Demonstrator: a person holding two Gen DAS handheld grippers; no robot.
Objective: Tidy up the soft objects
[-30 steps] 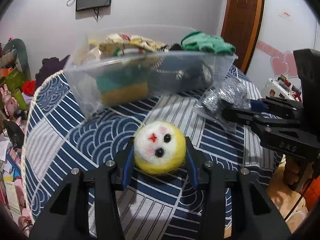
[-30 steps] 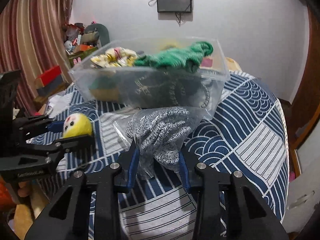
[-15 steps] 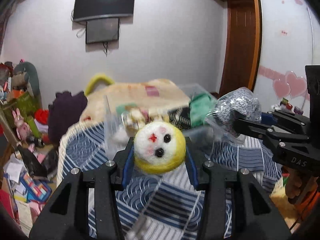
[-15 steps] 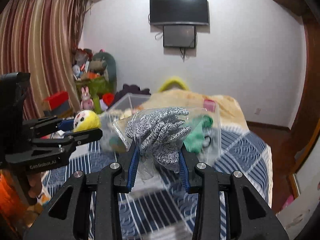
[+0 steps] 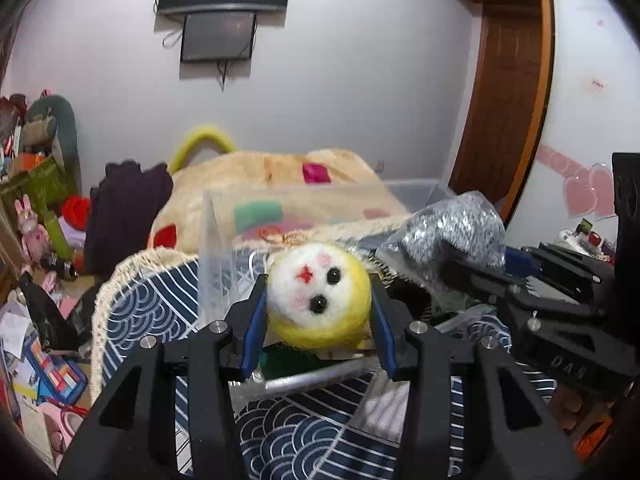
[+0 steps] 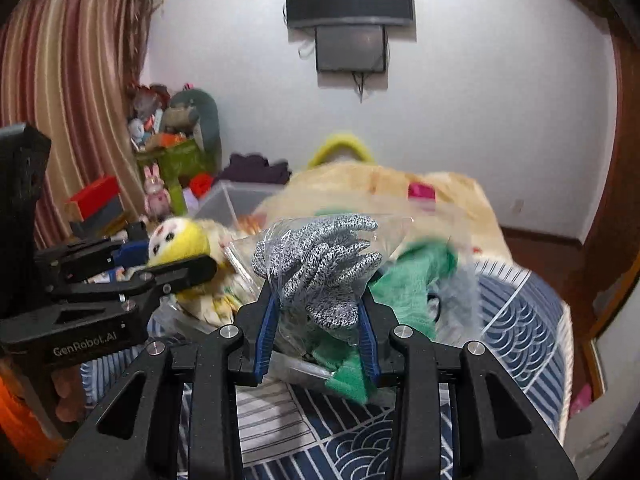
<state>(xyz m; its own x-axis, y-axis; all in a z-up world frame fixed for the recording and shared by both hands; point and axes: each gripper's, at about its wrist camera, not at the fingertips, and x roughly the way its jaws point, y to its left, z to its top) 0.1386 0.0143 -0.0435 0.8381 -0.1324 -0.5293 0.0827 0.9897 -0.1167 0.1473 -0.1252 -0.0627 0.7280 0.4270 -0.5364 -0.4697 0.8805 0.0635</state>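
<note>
My left gripper [image 5: 318,312] is shut on a yellow and white felt ball with a face [image 5: 318,300] and holds it over the near rim of a clear plastic bin [image 5: 216,240]. The ball also shows in the right wrist view [image 6: 180,240]. My right gripper [image 6: 318,320] is shut on a clear bag of grey knit gloves [image 6: 320,264], held above the bin beside the ball. The bag also shows in the left wrist view [image 5: 452,232]. A green cloth [image 6: 416,276] lies in the bin under the right gripper.
The bin stands on a table with a blue and white wave-pattern cloth [image 5: 144,312]. Behind it lies a large beige plush [image 5: 260,176]. Toys and boxes crowd the floor at the left [image 5: 36,240]. A wooden door [image 5: 508,120] is at the right.
Both grippers have lifted their loads off the tablecloth and carried them forward to above the bin. Half a second ago they were higher and farther from it.
</note>
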